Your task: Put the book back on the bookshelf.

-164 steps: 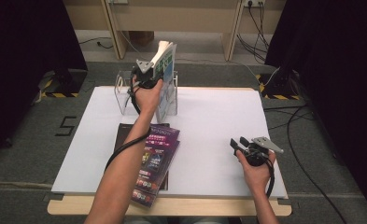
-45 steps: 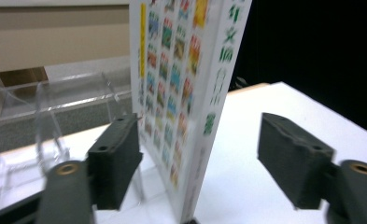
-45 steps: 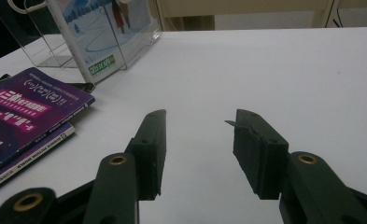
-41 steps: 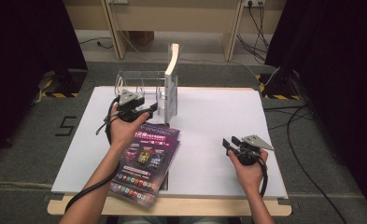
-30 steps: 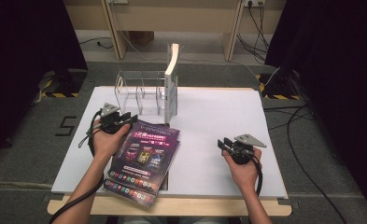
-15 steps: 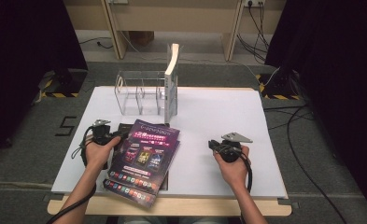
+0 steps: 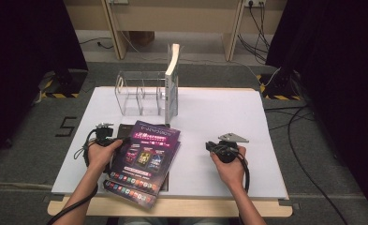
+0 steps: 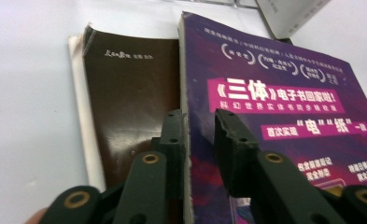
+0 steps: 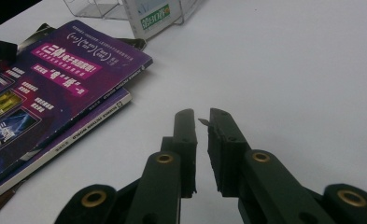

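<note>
Left gripper [image 8: 200, 123] fingers pinch the glossy purple magazine [image 8: 284, 116] (thin edge); right gripper [image 9: 202, 116] nearly closed, empty.

A white rectangular table [image 7: 219, 117] is carrying a stack of purple glossy magazines [image 7: 146, 154] beside the left hand-held gripper [image 7: 107, 140], over a dark brown book [image 8: 130, 102]; a clear acrylic rack [image 7: 142, 91] is standing beyond.

Black two-jaw grippers [image 9: 201, 116] with brass rivets, trailing black cables.

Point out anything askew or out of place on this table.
The stack is untidy: the top purple magazine lies skewed on the purple magazine below, over a brown book. One book stands upright against the clear rack.
</note>
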